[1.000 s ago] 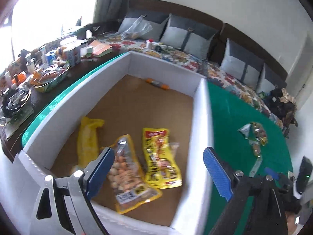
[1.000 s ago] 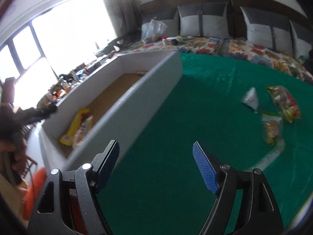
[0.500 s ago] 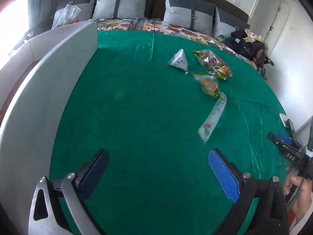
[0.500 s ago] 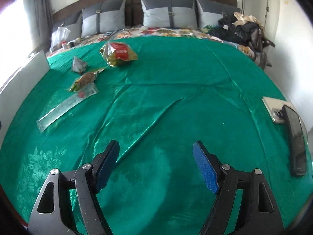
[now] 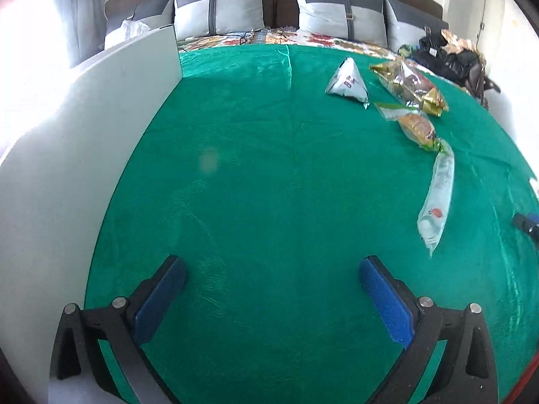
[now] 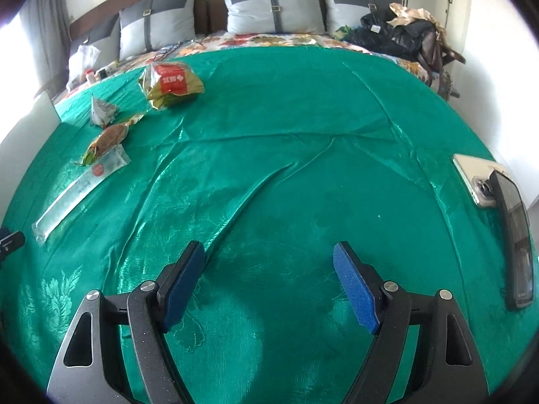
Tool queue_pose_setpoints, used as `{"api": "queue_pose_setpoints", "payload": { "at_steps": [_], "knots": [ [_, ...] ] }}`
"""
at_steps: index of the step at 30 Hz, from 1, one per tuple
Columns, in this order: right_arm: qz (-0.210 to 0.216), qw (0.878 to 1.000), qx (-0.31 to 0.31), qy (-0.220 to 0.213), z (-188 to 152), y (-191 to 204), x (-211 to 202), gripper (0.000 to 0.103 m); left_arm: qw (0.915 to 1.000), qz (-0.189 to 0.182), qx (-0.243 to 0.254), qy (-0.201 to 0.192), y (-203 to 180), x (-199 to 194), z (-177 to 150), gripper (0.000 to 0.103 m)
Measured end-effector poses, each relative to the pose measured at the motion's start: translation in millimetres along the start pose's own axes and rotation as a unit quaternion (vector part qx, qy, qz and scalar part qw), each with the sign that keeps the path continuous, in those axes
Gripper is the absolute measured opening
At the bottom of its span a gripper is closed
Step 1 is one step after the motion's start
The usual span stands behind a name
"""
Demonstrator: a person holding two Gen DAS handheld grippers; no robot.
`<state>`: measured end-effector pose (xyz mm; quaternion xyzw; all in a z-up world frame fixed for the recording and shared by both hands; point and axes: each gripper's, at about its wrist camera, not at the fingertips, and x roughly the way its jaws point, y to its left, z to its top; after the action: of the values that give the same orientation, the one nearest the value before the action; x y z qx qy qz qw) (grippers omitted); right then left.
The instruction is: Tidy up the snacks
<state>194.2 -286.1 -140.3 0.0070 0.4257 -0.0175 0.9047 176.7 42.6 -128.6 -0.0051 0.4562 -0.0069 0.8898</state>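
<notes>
Several snacks lie on the green cloth [image 5: 262, 175]: a white triangular packet [image 5: 347, 82] [image 6: 102, 111], a gold and red bag [image 5: 409, 86] [image 6: 171, 82], a small green-ended bun pack [image 5: 417, 128] [image 6: 107, 139] and a long clear stick pack [image 5: 436, 198] [image 6: 81, 192]. My left gripper [image 5: 273, 298] is open and empty over bare cloth, the snacks far ahead to its right. My right gripper [image 6: 269, 282] is open and empty, the snacks far ahead to its left. The white box wall [image 5: 77, 141] stands left of the left gripper.
Two phones [image 6: 498, 208] lie at the cloth's right edge in the right wrist view. Grey pillows [image 6: 273, 8] and a floral sheet run along the back. A dark pile of bags [image 6: 401, 37] sits at the back right. The cloth has wrinkles in the middle.
Both grippers swung right, away from the white box and its snacks inside, and now face the green cloth. Since half a second ago the views shifted only slightly. Both stayed open.
</notes>
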Motion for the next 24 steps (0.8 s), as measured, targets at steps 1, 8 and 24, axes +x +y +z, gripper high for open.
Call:
{"api": "queue_pose_setpoints", "payload": {
  "at_steps": [1,8,24],
  "knots": [
    [-0.003,1.0,-0.004,0.002,-0.3,2.1,0.9,0.086,1.0,-0.001,-0.001,0.0,0.8,-0.2,-0.1,0.103],
    [-0.007,1.0,0.002,0.007,0.1,-0.2,1.8,0.092,1.0,-0.002,-0.002,0.0,2.6,0.5,-0.8,0.103],
    [-0.017,1.0,0.007,0.01,0.9,-3.4,0.1,0.095,1.0,-0.003,-0.003,-0.001,3.1,0.5,-0.5,0.103]
  ]
}}
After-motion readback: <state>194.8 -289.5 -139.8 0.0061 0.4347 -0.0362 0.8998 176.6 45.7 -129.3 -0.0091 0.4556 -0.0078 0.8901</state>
